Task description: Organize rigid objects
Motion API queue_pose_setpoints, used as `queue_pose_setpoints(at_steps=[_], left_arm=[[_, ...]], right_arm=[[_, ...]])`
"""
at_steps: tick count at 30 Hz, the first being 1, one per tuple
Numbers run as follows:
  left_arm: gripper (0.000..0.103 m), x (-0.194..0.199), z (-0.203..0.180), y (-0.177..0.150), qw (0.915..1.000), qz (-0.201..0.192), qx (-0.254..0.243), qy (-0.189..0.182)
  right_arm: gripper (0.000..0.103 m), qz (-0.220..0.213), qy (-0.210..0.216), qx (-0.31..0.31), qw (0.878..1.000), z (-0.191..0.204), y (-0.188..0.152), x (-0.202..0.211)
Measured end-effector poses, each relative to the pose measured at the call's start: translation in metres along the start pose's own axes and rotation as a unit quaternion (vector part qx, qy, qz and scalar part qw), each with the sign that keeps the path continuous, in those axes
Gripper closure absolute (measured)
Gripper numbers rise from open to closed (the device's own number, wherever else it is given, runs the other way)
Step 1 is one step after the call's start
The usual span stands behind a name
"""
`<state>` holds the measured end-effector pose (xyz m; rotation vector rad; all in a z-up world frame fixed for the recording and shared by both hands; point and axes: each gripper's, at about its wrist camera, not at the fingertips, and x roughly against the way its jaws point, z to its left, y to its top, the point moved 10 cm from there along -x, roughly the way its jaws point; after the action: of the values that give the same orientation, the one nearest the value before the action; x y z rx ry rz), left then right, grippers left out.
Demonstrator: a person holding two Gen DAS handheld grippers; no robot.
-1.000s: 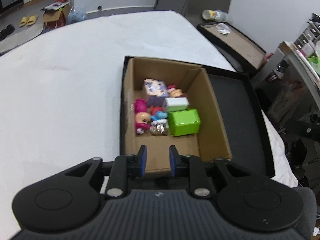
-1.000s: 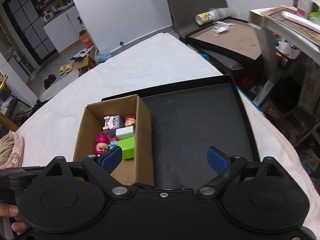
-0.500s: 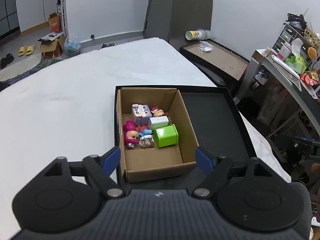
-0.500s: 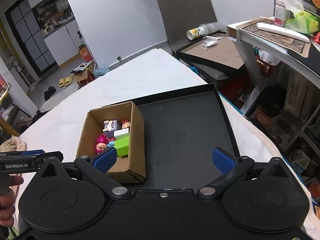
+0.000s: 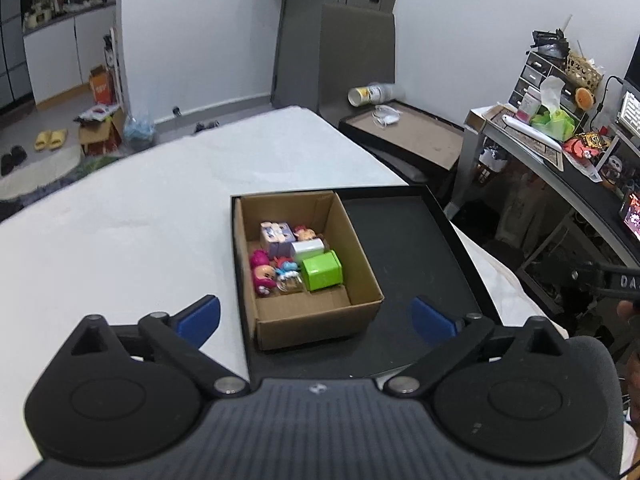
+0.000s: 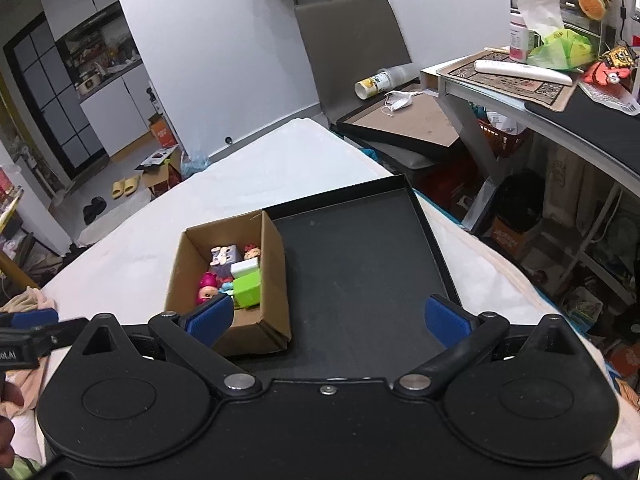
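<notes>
We hold both claws up and back from the open brown cardboard box (image 5: 304, 268), which sits in the left end of a shallow black tray (image 5: 404, 248) on the white-covered desk (image 5: 120, 216). The left claw (image 5: 316, 318) has its blue pads opening wide with nothing between them; the right claw (image 6: 328, 316) stands fully spread and is just as empty. Inside the box lie the small rigid toys: a lime-green plastic cube (image 5: 322, 270), a white block (image 5: 307, 247), a lilac printed cube (image 5: 275, 236) and a pink-haired figurine (image 5: 262, 272), packed close together. We judge them light, stiff and smooth, so a pinch across the flat sides of a cube should hold best; the rounded figurines may slip.
</notes>
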<state>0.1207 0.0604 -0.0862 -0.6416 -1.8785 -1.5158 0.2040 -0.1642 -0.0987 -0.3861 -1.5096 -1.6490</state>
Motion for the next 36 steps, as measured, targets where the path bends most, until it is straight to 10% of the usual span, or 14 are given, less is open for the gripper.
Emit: queue_pose_setpoints(at_steps=[36], left_arm=[[0.001,0.053,-0.015,-0.034,0.9988,-0.027,-0.037,-0.015]], right_arm=[[0.000,-0.037,-0.046,0.015,0.998,0.002,-0.038,0.057]])
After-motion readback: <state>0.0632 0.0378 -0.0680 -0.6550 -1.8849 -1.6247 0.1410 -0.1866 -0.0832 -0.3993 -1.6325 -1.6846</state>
